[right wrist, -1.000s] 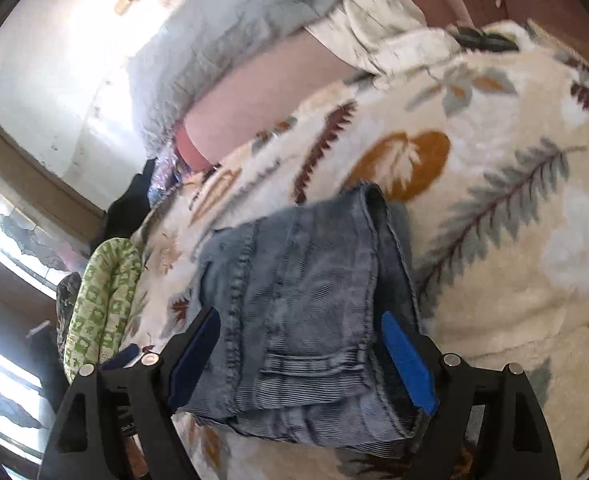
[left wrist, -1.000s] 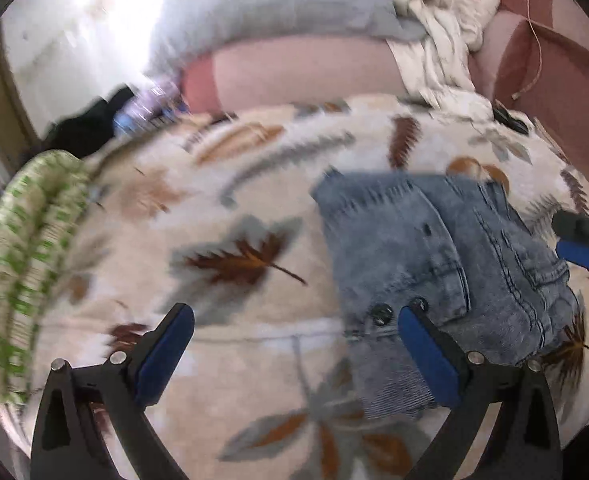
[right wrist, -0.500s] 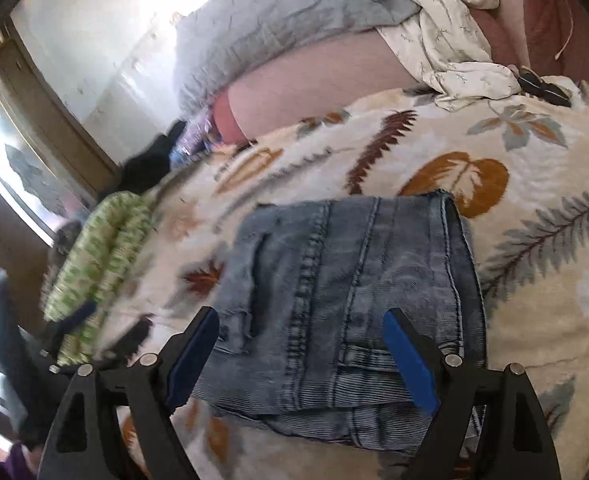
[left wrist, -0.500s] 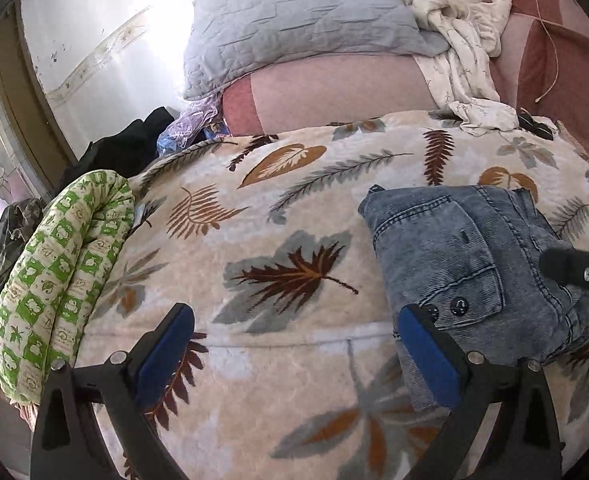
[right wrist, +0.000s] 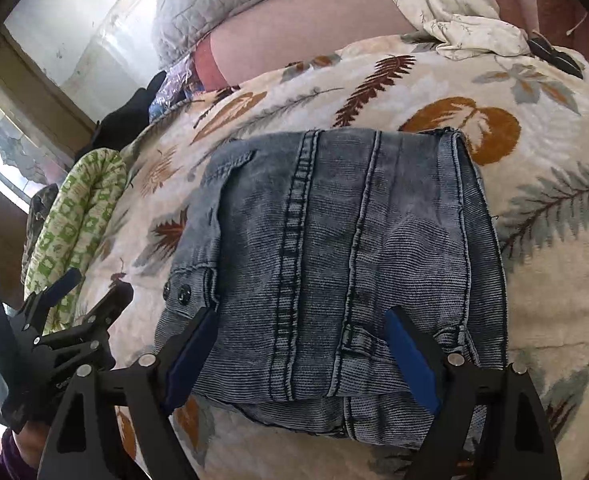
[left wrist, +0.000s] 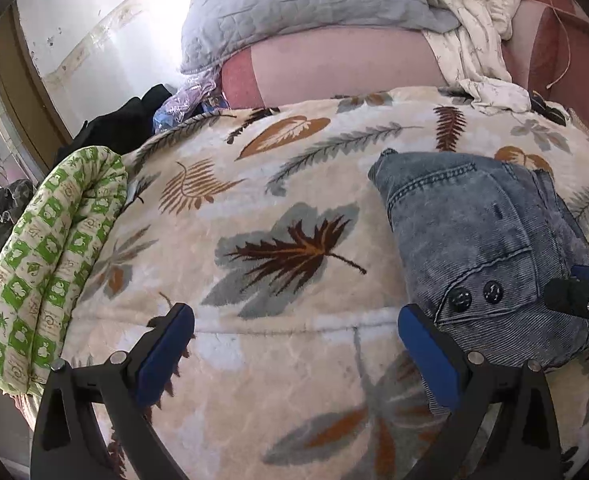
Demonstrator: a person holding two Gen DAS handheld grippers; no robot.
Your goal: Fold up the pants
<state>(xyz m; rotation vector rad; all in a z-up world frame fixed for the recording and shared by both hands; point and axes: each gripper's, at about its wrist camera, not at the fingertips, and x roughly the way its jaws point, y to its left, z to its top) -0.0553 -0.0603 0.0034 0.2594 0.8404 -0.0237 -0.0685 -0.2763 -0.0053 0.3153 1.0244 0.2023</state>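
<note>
The blue denim pants [right wrist: 342,256] lie folded into a compact rectangle on the leaf-print blanket [right wrist: 554,264]; in the left wrist view they [left wrist: 482,248] sit at the right. My right gripper [right wrist: 298,340] is open and empty, hovering over the near edge of the pants. My left gripper [left wrist: 294,344] is open and empty above bare blanket [left wrist: 254,360], left of the pants. It also shows in the right wrist view [right wrist: 90,288]. The right gripper's tip shows in the left wrist view [left wrist: 582,300].
A rolled green-and-white quilt [left wrist: 50,276] lies along the bed's left edge. A grey pillow [left wrist: 306,4] and crumpled white cloth [left wrist: 474,48] rest on the pink headboard side. Dark clothes [left wrist: 122,128] lie by the window.
Both grippers have drawn back and up from the folded pants. The left gripper has moved left, off the pants. Both stay open.
</note>
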